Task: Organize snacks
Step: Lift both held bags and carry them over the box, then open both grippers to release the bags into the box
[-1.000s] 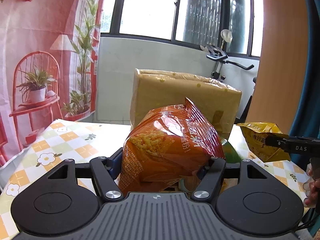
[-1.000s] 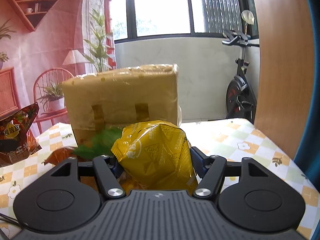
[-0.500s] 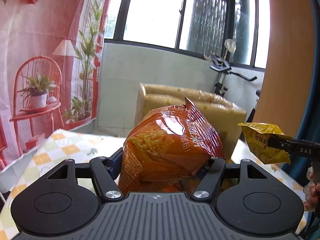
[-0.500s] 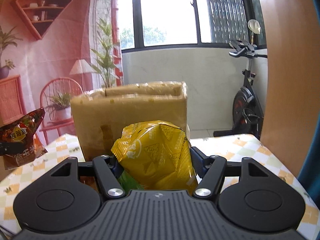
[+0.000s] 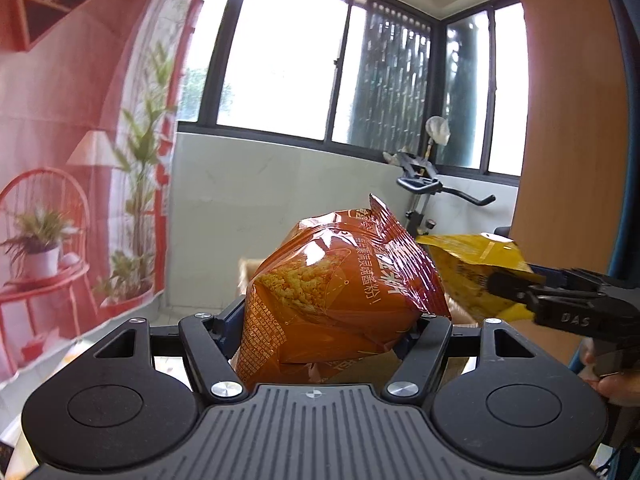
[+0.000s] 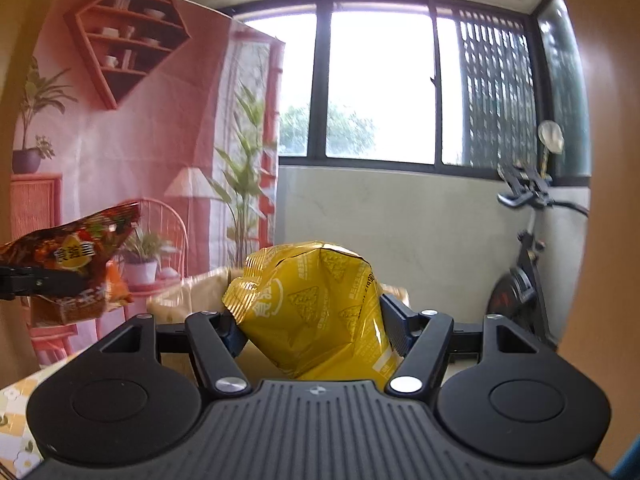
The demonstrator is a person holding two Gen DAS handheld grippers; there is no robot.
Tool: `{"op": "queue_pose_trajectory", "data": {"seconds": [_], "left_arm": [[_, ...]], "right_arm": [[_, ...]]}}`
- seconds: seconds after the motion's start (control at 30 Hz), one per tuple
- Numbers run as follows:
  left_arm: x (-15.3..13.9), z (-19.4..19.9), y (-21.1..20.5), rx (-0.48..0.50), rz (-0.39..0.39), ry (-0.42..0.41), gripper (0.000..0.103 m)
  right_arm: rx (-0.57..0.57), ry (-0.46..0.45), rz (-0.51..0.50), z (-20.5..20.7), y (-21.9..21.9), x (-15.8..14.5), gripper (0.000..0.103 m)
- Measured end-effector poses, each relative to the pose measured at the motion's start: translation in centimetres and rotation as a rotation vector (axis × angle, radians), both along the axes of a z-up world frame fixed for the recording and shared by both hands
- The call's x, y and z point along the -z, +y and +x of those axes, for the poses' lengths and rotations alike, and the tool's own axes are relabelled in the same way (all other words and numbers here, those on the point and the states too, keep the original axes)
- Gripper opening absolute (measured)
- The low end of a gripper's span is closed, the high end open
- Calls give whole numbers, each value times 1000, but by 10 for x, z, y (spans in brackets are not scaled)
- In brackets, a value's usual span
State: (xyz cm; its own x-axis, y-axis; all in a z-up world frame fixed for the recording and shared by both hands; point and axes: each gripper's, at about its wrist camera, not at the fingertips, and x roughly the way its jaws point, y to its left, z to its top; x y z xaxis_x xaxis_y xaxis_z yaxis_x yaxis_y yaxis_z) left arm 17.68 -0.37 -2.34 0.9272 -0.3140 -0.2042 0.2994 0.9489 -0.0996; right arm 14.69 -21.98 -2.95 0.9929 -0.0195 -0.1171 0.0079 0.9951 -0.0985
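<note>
- Both bags have gone up since a moment ago; we saw a lot of the checkered desk (image 6: 16,408) then, and now only a corner of it shows low on the left.
- Our left gripper (image 5: 332,328) squeezes the orange snack bag (image 5: 336,300) from both sides, so the bag hangs in the air.
- Our right gripper (image 6: 316,320) squeezes the yellow snack bag (image 6: 316,312) the same way.
- From the left camera, the yellow bag is just to the right of the orange one, and we cannot tell if they touch.
- We see the open top of the cardboard box (image 6: 188,300) low behind the bags.
- An exercise bike (image 6: 520,280) stands by the window wall.
</note>
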Motion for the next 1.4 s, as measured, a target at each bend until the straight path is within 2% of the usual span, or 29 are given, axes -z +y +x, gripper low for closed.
{"op": "queue_pose_trajectory", "data": {"seconds": [0.2,0.3,0.47,0.6,0.73,0.9,1.07,1.4], "left_arm": [[-9,49,-21,27,26,2,71],[-12,81,-22,30,-10,29,71],[-1,115,-24,36,-65,80,71],[3,126,-32,48,-33,78,71],[0,135,-35,53,-1,73,72],[8,147,-35,64,33,141,78],[14,142,-23,34,41,167,83],[7,117,-7,3,29,185,84]], "right_arm": [[-24,-11,-59,60,5,-8,68],[-23,6,-60,89,2,-2,68],[11,23,-8,124,-12,14,68],[21,57,47,140,-21,24,68],[38,79,74,145,-29,30,68],[50,142,113,147,-37,39,71],[55,154,99,137,-37,39,75],[52,161,111,103,-25,35,77]]}}
